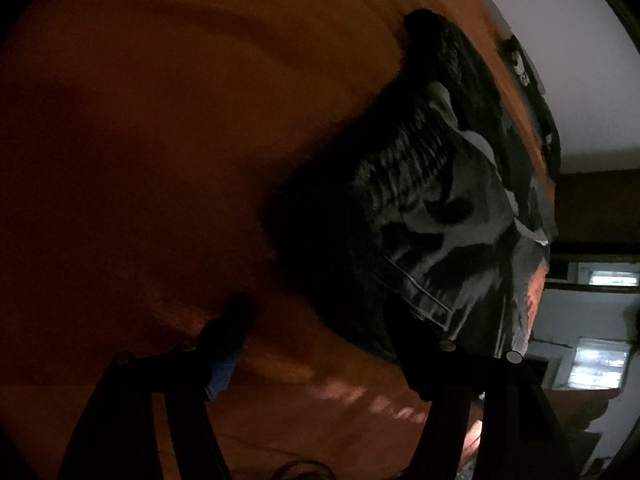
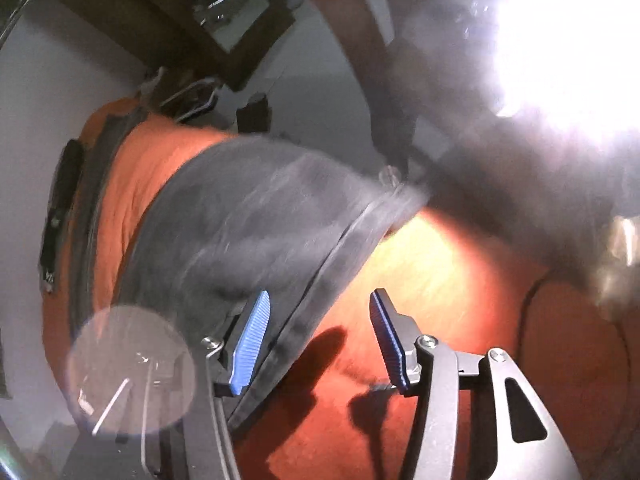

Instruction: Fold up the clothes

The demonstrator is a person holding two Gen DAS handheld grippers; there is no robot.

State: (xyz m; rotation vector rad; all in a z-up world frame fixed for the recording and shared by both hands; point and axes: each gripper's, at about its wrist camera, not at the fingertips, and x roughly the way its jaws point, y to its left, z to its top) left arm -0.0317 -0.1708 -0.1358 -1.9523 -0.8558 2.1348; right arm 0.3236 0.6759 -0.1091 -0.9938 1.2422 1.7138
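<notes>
A dark garment (image 1: 432, 208) with a pale grey washed pattern and a stitched hem lies crumpled on an orange bedsheet (image 1: 160, 140). My left gripper (image 1: 320, 328) stands open just in front of it. Its right finger (image 1: 404, 332) overlaps the garment's near hem, and its left finger (image 1: 230, 340) is over bare sheet. In the right wrist view the same grey garment (image 2: 248, 216) is blurred. Its seamed edge runs between the blue pads (image 2: 252, 340) of my right gripper (image 2: 320, 340), close to the left pad. That gripper is open, and neither pad presses the cloth.
The orange sheet (image 2: 420, 288) spreads out to the right of the garment. A dark strap-like object (image 2: 60, 208) lies along the bed's edge by a pale wall. A dark wooden frame (image 2: 224, 12) hangs above. Strong glare (image 2: 560, 40) fills the upper right. Windows (image 1: 596, 364) show beyond the bed.
</notes>
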